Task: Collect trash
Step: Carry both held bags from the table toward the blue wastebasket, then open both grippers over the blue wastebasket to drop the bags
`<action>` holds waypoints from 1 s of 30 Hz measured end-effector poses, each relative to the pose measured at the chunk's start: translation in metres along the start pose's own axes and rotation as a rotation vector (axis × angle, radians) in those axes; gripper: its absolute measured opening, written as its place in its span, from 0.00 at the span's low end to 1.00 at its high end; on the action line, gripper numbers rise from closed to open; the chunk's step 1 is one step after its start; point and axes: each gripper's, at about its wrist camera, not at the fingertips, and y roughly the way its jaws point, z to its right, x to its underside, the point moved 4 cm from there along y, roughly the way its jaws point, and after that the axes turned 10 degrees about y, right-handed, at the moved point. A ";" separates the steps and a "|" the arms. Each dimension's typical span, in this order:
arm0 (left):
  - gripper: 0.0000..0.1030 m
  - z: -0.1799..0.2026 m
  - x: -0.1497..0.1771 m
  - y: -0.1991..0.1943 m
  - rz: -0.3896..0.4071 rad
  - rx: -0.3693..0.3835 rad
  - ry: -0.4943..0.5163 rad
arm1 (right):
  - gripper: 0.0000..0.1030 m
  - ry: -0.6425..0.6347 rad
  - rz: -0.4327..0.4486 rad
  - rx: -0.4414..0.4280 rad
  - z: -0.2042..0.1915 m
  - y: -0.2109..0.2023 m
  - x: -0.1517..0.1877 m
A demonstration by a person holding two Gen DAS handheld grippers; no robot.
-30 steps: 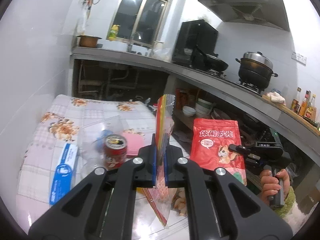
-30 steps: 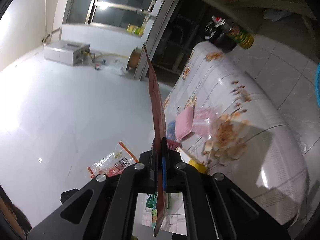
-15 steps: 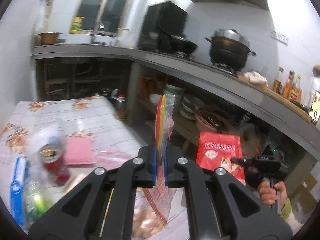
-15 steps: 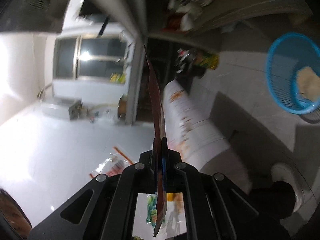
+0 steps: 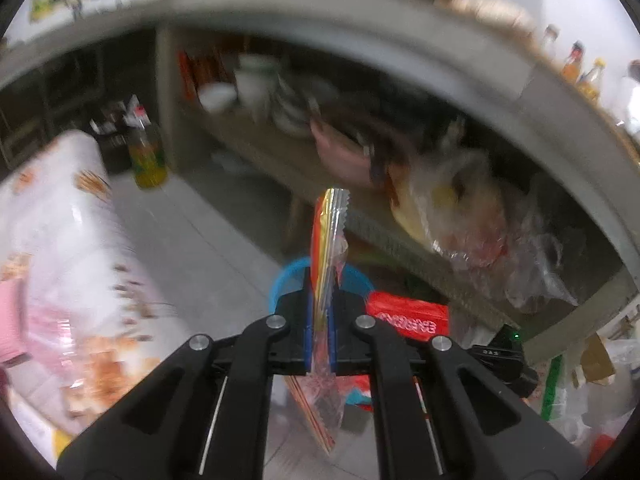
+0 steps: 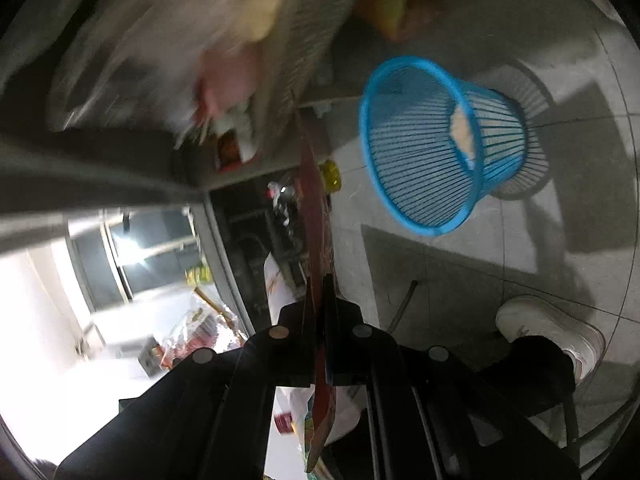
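My left gripper is shut on a clear snack wrapper with rainbow stripes, held upright. Just behind it on the floor stands a blue plastic waste basket. My right gripper is shut on a red snack bag, seen edge-on; the same red bag shows to the right in the left wrist view. In the right wrist view the blue basket lies ahead to the right, with a pale scrap inside.
A table with a floral cloth is at the left, with a pink item on it. A yellow oil bottle stands on the floor. The counter shelf holds bowls and plastic bags. My white shoe is on the tiles.
Both grippers have swung away from the table toward the floor under the counter. The blue basket now sits closer and larger in both views. Both wrappers stay gripped.
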 end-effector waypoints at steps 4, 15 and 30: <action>0.04 -0.001 -0.001 0.088 -0.187 0.011 -0.043 | 0.03 0.048 0.046 0.019 0.020 0.016 -0.030; 0.11 -0.014 0.008 0.246 -0.407 -0.037 -0.120 | 0.07 0.013 0.172 0.149 0.030 0.092 -0.094; 0.47 -0.021 0.006 0.221 -0.389 -0.028 -0.174 | 0.55 -0.101 0.284 0.433 0.049 0.068 -0.098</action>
